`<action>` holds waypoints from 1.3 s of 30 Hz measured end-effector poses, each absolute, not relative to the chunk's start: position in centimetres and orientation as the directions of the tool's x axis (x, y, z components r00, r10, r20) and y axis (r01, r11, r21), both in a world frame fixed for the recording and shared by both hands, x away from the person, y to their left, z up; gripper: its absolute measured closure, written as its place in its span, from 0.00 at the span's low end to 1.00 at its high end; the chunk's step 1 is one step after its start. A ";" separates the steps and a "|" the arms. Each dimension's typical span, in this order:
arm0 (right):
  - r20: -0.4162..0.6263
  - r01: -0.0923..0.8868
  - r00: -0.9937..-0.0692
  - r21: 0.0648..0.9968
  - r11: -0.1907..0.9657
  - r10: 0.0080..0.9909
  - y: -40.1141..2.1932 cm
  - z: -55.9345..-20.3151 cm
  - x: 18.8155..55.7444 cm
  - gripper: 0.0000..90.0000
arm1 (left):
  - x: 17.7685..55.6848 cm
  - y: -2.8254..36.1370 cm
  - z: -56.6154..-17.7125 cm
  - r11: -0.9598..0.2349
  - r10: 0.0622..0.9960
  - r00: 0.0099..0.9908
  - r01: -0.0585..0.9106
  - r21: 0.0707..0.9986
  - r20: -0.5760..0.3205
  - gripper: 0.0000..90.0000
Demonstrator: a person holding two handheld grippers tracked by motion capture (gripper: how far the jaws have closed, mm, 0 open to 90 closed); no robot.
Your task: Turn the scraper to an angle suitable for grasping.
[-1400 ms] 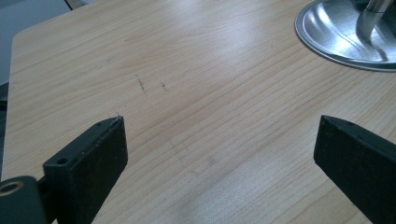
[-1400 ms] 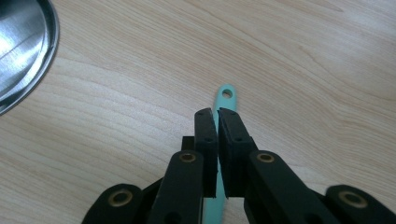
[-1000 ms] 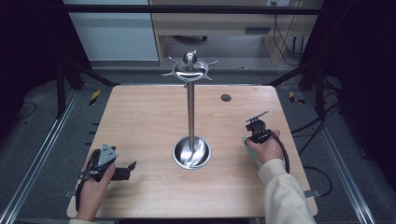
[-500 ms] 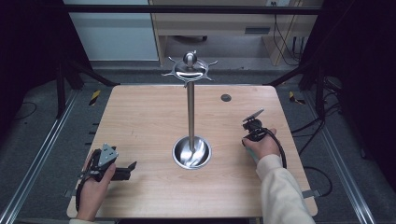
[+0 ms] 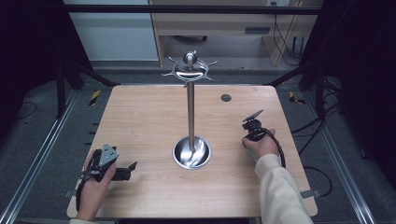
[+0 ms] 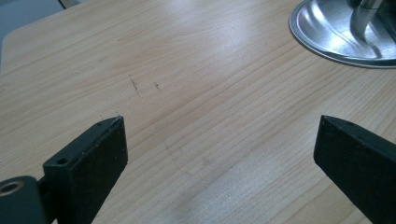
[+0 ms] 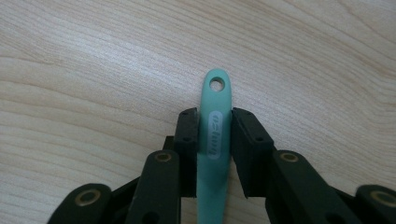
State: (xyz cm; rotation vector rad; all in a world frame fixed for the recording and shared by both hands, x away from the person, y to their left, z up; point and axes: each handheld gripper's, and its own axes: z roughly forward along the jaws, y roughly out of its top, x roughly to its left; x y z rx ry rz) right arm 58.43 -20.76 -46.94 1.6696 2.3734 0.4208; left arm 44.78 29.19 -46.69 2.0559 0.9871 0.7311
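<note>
At the counter's right side, the right gripper (image 7: 215, 130) is clamped on a mint-green handle (image 7: 215, 140) above the wooden counter (image 5: 140, 121). Near the front-left corner, the left gripper (image 6: 219, 154) lies with jaws wide apart, beside the metal stand (image 5: 190, 149).

teal handle (image 7: 215, 140), embossed lettering unreadable

The black two-jaw left gripper (image 5: 130, 167) carries a grey three-cornered plate (image 5: 108, 153) on top, the black right gripper (image 7: 215, 140) shows brass-coloured pivot rivets (image 7: 163, 156) and small screw holes — a black cable (image 5: 280, 149) trails along the cream long sleeve (image 5: 280, 191).
</note>
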 end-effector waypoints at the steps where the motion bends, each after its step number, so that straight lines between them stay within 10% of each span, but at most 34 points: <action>1: -0.003 0.880 -0.341 0.351 0.321 0.940 -20.8 -47.0 58.5 0.82 | 44.8 29.2 -46.7 -0.439 0.821 0.544 0.406 0.802 0.174 0.03; 39: -0.051 0.704 -0.457 0.590 0.396 0.888 -19.8 -35.4 56.1 0.83 | 44.7 29.5 -46.7 -0.431 0.827 0.535 0.408 0.805 0.172 0.03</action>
